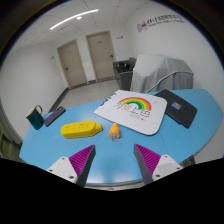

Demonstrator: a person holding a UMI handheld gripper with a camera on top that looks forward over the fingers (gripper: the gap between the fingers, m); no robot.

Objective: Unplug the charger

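A yellow block-shaped object (80, 128), which looks like a power strip, lies on the blue table (60, 145) ahead of my fingers and a little to the left. A small orange item (115, 130), possibly the charger, sits just right of it, straight ahead of the gap between my fingers. I cannot tell whether the two are joined. My gripper (114, 148) is open and empty, hovering over the table's near side. Its purple pads (83, 158) face each other with bare blue table between them.
A white sheet with a rainbow picture (132, 110) lies beyond the orange item. A dark flat tablet-like object (176, 106) is at the right. A teal object (35, 119) and a dark flat item (55, 115) are at the far left. Doors and a bin stand behind.
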